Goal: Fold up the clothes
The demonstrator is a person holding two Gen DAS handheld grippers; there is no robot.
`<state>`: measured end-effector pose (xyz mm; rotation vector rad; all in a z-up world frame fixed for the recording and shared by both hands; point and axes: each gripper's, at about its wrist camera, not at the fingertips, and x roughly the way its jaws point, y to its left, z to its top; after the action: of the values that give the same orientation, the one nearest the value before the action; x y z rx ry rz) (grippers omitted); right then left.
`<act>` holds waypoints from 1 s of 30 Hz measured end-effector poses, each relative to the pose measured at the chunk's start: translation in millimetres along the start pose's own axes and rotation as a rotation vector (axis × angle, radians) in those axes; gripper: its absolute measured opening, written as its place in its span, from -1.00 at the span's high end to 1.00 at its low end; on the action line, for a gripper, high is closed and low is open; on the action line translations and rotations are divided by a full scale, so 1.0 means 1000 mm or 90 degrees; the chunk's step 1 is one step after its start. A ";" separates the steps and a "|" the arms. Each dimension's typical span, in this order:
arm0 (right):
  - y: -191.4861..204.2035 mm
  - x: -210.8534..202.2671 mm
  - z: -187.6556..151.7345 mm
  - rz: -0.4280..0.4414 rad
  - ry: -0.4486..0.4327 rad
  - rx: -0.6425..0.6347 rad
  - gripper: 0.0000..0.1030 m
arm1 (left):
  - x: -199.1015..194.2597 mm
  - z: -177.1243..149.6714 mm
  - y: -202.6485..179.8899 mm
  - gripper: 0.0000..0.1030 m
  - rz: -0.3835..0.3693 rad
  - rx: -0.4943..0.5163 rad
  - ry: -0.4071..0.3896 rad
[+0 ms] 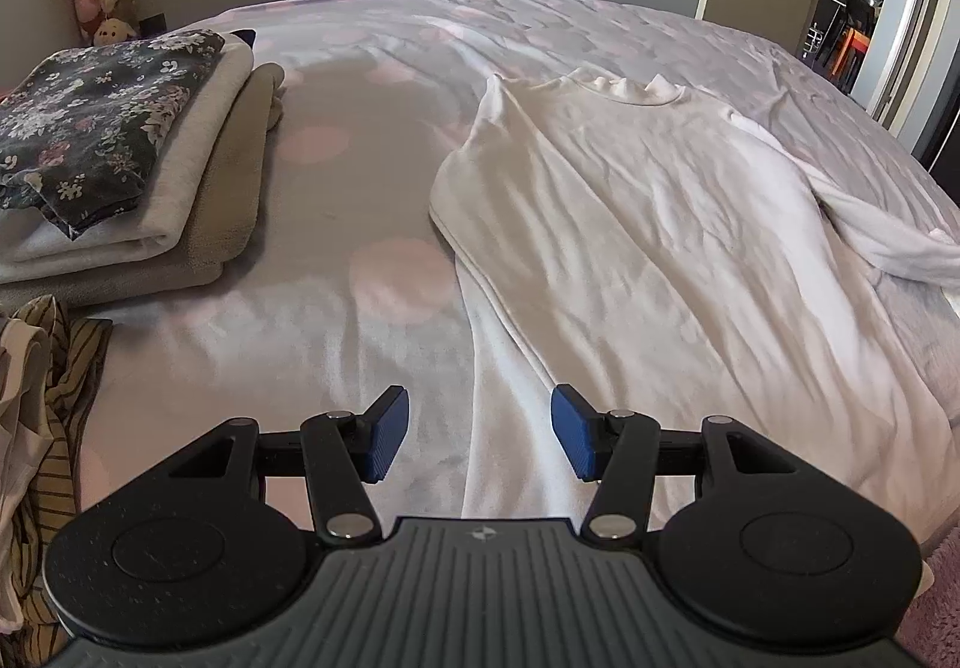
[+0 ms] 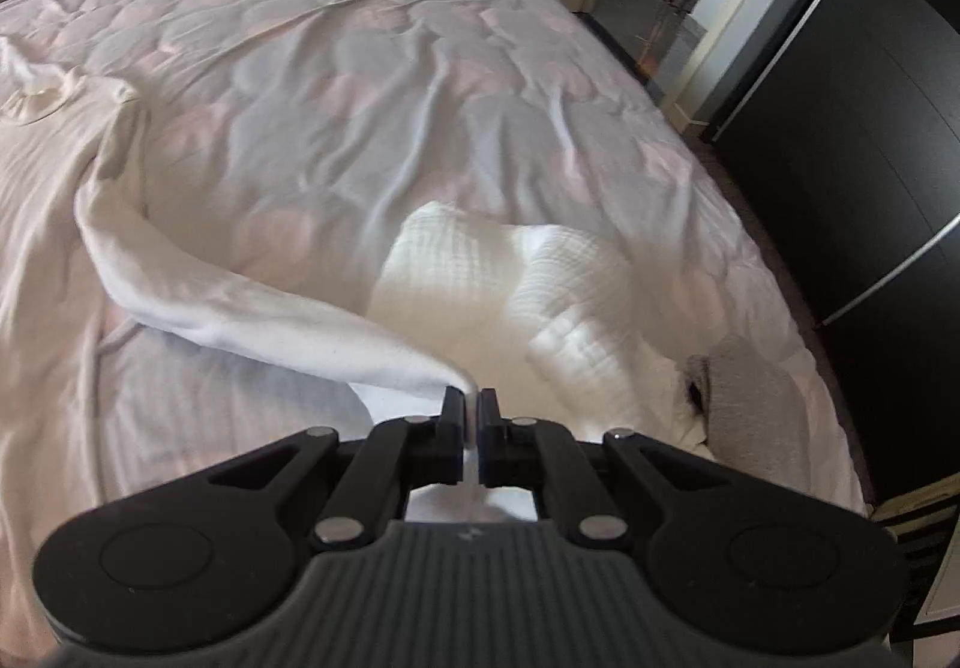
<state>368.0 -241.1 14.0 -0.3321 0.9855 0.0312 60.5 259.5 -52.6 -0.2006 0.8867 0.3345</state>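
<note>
Pinching the white sweater's sleeve point(image 2: 252, 320), right tongs point(image 2: 473, 416); left tongs point(image 1: 474, 431) wide beside folded stack point(image 1: 120, 176).

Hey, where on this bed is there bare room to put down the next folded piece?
The widest free patch of the bedspread lies between the folded stack and the white sweater. The far side beyond the sweater's collar is also bare. The near left corner is crowded by a striped garment, and the sweater's sleeve crosses the right side.

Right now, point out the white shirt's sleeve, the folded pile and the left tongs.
Sleeve point(image 2: 252, 308), right wrist view: mid-length, lifted towards the shut tongs.
Folded pile point(image 1: 120, 152), left wrist view: floral top layer.
Left tongs point(image 1: 480, 437), left wrist view: gap between the open blue pads.
</note>
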 end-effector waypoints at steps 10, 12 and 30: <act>-0.056 0.012 0.027 -0.031 -0.036 0.098 0.91 | 0.012 0.001 -0.010 0.02 0.013 0.034 0.025; -0.057 0.011 0.037 -0.045 -0.053 0.085 0.91 | 0.014 0.002 -0.011 0.02 0.008 0.038 0.028; 0.019 -0.027 -0.015 0.057 -0.188 0.040 0.17 | -0.001 -0.003 -0.062 0.02 -0.181 0.035 0.050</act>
<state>337.5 -224.4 23.6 -0.2172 0.7064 0.1267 80.4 200.2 -51.4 -0.2872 0.9293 0.0383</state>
